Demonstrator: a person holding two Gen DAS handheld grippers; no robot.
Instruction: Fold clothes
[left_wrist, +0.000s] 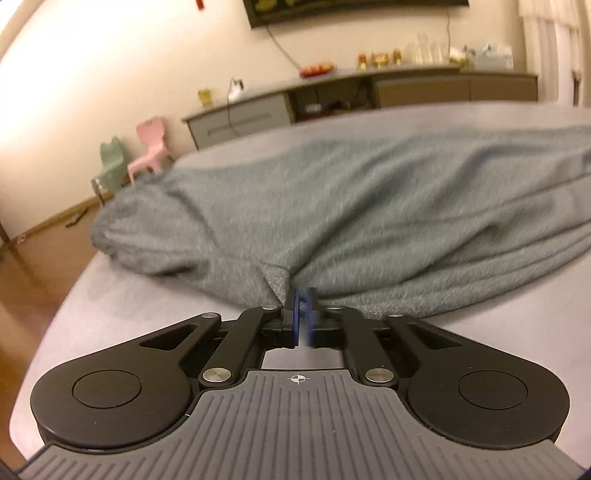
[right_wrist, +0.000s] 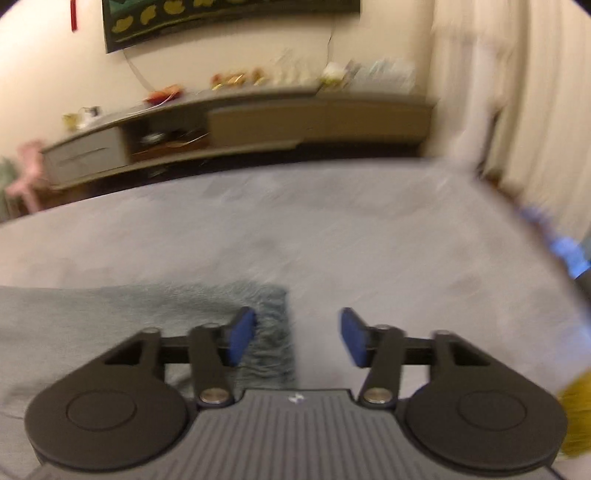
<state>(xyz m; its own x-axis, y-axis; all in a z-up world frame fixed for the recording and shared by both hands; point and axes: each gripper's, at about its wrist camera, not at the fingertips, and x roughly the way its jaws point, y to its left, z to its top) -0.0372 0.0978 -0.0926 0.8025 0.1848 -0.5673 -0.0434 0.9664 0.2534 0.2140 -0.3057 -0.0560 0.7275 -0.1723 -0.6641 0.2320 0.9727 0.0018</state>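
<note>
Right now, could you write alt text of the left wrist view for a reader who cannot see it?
The left gripper, its blue-padded jaws shut, pinches the near edge of a grey knitted garment lying rumpled on a pale grey surface. Behind it are a long sideboard and two small chairs, pink and green.

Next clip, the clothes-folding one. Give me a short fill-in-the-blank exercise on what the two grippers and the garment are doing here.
1. The left gripper is ____ on an edge of the grey garment.
2. The right gripper has its jaws ____.
3. The garment lies on a grey ____.
4. Beyond the table's left end stands a small ____ chair beside a green one.

Missing words: shut; open; table; pink
</note>
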